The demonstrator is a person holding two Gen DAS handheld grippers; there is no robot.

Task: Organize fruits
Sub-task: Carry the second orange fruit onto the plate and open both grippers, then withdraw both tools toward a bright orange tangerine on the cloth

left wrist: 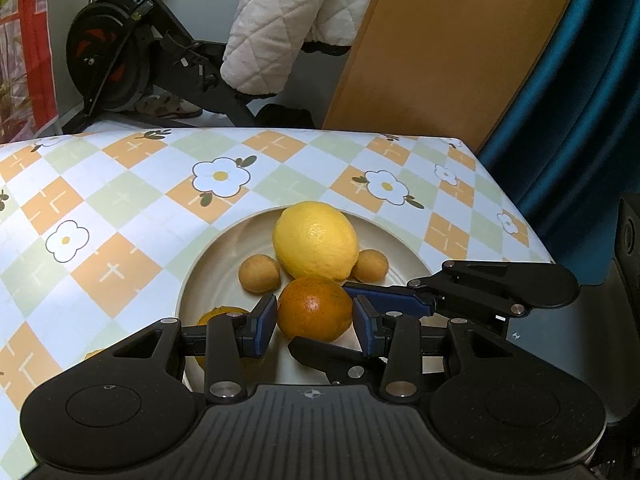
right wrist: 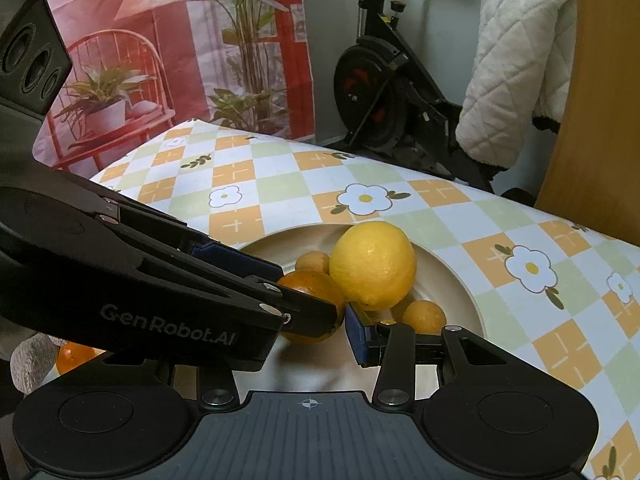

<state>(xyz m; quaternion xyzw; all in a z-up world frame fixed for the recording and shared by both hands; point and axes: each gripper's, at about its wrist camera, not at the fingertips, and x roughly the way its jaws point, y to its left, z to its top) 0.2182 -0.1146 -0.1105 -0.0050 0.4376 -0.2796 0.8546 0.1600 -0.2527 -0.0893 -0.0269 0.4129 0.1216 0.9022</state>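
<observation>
Dimpled orange (left wrist: pixel 315 307) pinched between left tool (left wrist: pixel 315 322) blue pads — round, in glossy cream plate (left wrist: pixel 208 264); right tool (right wrist: pixel 348 320) state cannot be told.

text: "GenRobot.AI" | on: left hand-held gripper (right wrist: pixel 316 316) | colour: grey
</observation>
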